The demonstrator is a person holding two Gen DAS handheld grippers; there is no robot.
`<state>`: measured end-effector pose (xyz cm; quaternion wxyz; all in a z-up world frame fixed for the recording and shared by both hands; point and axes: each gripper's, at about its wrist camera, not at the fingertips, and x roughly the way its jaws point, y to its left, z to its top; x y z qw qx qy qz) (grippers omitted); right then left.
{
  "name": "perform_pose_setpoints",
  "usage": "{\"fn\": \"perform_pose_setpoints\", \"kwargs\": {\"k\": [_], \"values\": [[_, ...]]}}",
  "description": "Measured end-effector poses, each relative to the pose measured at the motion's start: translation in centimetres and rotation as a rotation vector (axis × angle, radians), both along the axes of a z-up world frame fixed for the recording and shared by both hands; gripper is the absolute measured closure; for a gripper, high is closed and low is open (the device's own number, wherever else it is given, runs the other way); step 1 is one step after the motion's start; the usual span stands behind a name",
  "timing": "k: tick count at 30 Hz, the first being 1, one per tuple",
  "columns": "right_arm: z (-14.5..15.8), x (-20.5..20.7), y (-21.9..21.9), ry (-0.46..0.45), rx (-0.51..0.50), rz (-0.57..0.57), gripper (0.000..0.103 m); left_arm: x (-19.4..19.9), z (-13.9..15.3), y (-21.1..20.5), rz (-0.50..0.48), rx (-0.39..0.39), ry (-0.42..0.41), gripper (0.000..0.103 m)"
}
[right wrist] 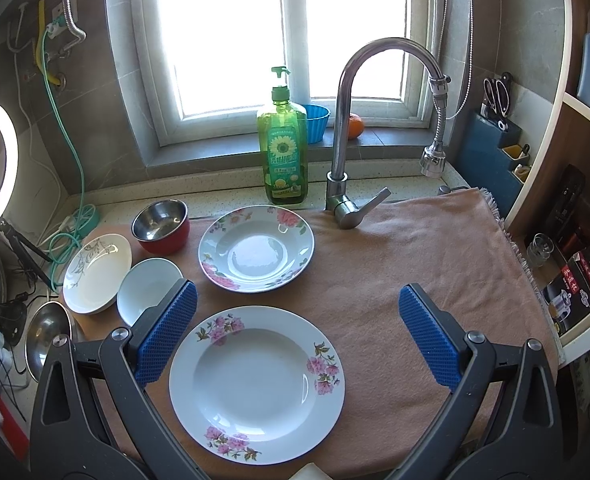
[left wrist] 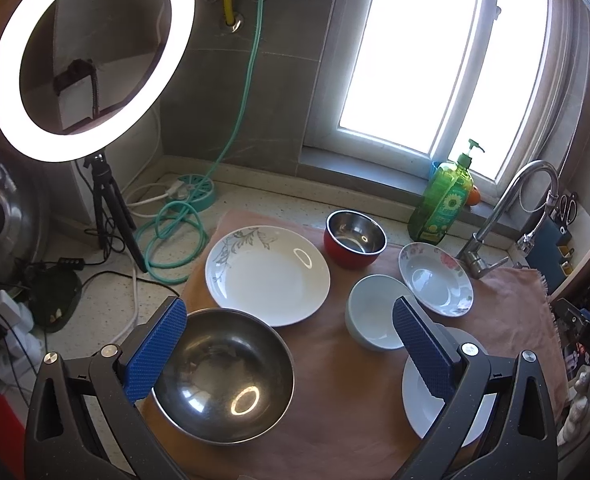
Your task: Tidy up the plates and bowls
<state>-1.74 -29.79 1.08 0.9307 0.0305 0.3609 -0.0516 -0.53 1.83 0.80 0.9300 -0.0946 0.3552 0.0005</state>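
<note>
Both tools hang released above the bench, grasping nothing: the left tool (left wrist: 289,346) over the large steel bowl (left wrist: 223,376), the right tool (right wrist: 297,334) over the big flowered plate (right wrist: 257,384). Nothing looks stacked yet, so I judge the sorting hardly begun. Farther off lie the pale bowl (right wrist: 147,290) at 10 o'clock, the leaf-patterned plate (left wrist: 267,274), the smaller flowered plate (right wrist: 256,249) and the red bowl (right wrist: 160,226). A pink cloth (right wrist: 415,256) covers the bench; faucet (right wrist: 347,120), soap bottle (right wrist: 282,148) and bright window (right wrist: 283,32) stand behind.

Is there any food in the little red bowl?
Empty. The small red bowl with the steel inside stands upright, and its shiny bottom shows bare in both views.
</note>
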Motion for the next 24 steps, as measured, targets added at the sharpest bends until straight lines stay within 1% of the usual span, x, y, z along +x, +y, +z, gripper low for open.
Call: {"fn": "perform_pose_setpoints", "kwargs": {"k": [16,19,24], "values": [[-0.5,-0.2,0.5,0.004,0.0,0.004,0.001,0.0,-0.1,-0.3,-0.008,-0.003,0.008,0.001],[-0.7,-0.1,0.3,0.011,-0.009,0.0,0.001,0.1,-0.3,-0.5,-0.017,-0.005,0.015,0.001],[-1.4,-0.1,-0.7,0.033,0.014,-0.002,0.001,0.4,-0.8,-1.0,-0.045,-0.006,0.036,0.001]]}}
